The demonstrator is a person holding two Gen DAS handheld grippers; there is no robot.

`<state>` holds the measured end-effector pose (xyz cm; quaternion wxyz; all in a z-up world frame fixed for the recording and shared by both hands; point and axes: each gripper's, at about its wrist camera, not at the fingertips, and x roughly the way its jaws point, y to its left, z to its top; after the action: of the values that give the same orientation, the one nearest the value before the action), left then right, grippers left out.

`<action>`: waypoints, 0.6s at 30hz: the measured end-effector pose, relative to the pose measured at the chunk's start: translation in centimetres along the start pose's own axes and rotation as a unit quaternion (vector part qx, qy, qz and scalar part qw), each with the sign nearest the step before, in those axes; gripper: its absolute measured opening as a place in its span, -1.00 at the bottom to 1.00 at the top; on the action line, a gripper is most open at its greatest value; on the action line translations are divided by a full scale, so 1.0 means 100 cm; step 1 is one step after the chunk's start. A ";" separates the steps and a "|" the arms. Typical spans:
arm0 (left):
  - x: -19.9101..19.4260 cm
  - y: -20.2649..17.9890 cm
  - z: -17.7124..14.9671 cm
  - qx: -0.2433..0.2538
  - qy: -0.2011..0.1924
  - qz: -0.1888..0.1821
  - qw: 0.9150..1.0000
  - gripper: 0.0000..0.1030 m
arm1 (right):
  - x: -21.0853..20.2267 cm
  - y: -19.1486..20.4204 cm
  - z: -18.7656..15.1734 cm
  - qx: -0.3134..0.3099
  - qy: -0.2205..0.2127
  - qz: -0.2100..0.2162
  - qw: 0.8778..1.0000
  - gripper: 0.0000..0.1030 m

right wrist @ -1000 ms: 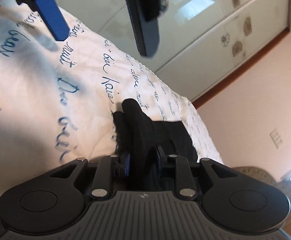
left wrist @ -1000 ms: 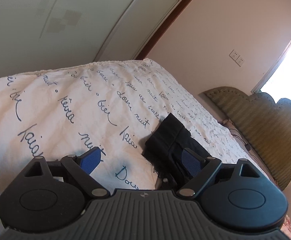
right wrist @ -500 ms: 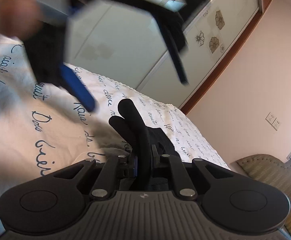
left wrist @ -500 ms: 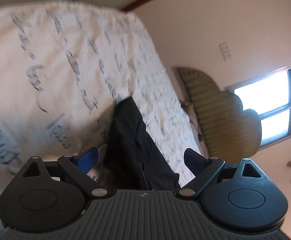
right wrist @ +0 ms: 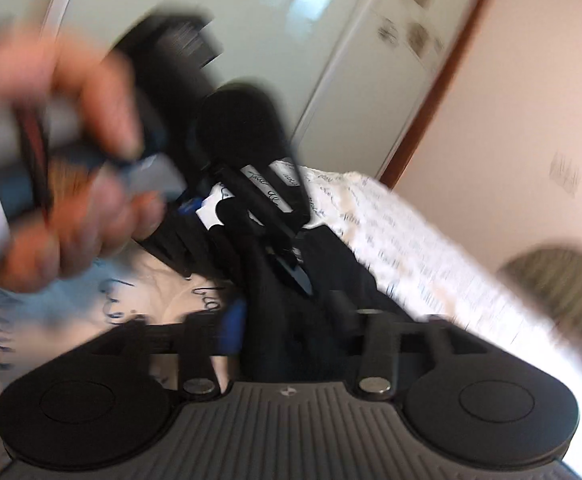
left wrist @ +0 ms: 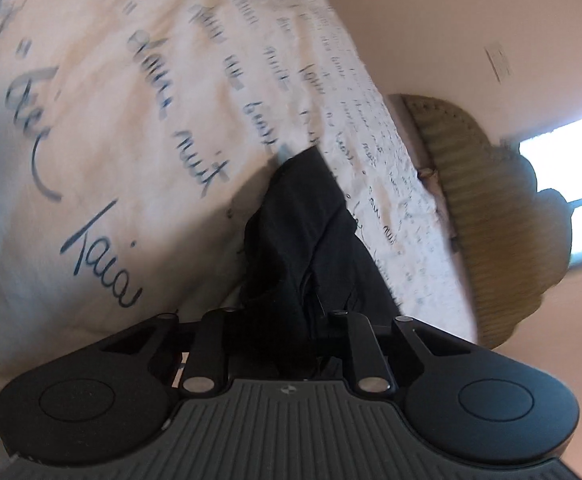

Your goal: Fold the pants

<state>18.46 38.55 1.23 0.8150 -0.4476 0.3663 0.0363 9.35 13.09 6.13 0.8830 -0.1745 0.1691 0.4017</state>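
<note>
Pants (left wrist: 307, 232) near bed edge (left wrist: 371, 92) | both claws clamp cloth

Home bedroom, script-printed bedspread (left wrist: 131, 120), padded headboard (left wrist: 491, 200), wardrobe doors (right wrist: 331, 80)

The black pants (left wrist: 311, 240) hide the left gripper's fingers. In the right wrist view, the person's hand (right wrist: 63, 168) is a blur, and the bed sheet (right wrist: 431, 256) too.

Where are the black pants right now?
In both views, the black pants lie bunched on the script-printed bedspread, near the headboard, gripped by the left claw.
</note>
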 end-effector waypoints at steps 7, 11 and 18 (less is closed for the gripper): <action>-0.015 -0.130 -0.090 0.375 -0.133 0.101 0.912 -0.68 | -0.035 -0.167 -0.040 0.452 0.015 0.132 0.882 0.34; 0.017 -0.160 -0.171 0.512 -0.127 0.106 0.843 -0.66 | -0.041 -0.216 -0.092 0.615 0.005 0.185 0.766 0.47; 0.052 -0.146 -0.227 0.578 -0.118 0.118 0.799 -0.42 | -0.036 -0.214 -0.113 0.628 0.039 0.182 0.756 0.53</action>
<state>15.05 11.28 0.70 0.9486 0.1613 0.2701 -0.0340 21.83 -7.46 1.44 0.6973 0.4373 0.4462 0.3514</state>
